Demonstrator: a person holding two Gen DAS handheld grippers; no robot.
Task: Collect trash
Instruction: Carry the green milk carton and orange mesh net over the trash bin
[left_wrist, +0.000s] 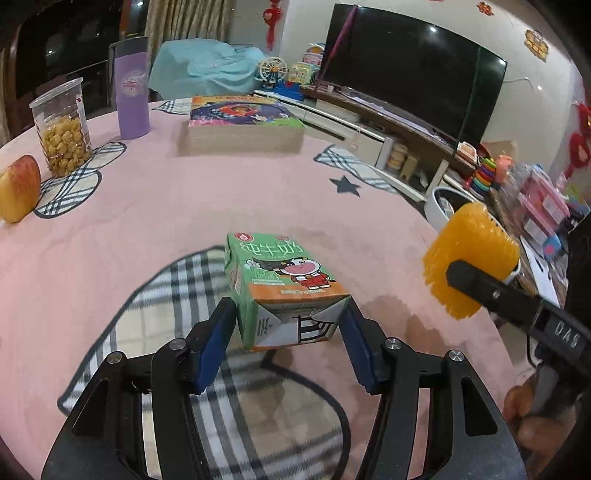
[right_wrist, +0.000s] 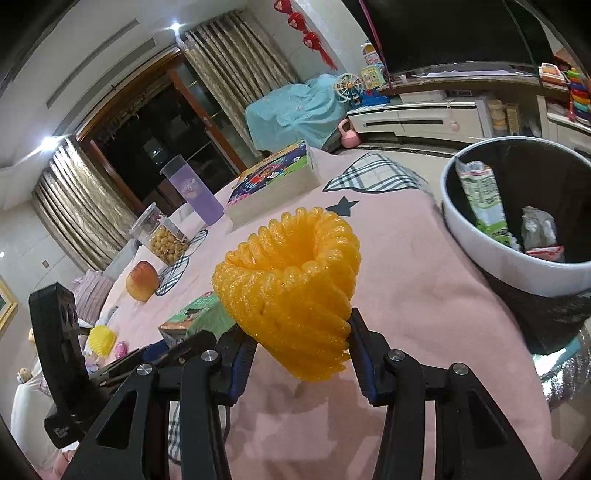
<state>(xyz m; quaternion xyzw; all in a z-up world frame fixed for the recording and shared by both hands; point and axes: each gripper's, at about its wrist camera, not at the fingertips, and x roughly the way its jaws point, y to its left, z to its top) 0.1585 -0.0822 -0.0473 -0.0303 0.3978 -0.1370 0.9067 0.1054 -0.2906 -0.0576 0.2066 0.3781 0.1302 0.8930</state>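
Observation:
My left gripper (left_wrist: 290, 325) is shut on a green milk carton (left_wrist: 280, 280), holding its near end above the pink tablecloth (left_wrist: 166, 206). My right gripper (right_wrist: 299, 350) is shut on an orange foam fruit net (right_wrist: 291, 288), held above the table; the net also shows in the left wrist view (left_wrist: 469, 258) at the right. The carton also shows in the right wrist view (right_wrist: 195, 314), left of the net. A white trash bin (right_wrist: 491, 243) with a black liner stands off the table's right edge and holds wrappers (right_wrist: 480, 195).
An apple (left_wrist: 18, 188), a clear snack jar (left_wrist: 62, 129), a purple tumbler (left_wrist: 131, 88) and a book stack (left_wrist: 243, 122) stand on the far side of the table. A TV (left_wrist: 410, 70) and toy shelves lie beyond. A yellow foam net (right_wrist: 101, 339) lies far left.

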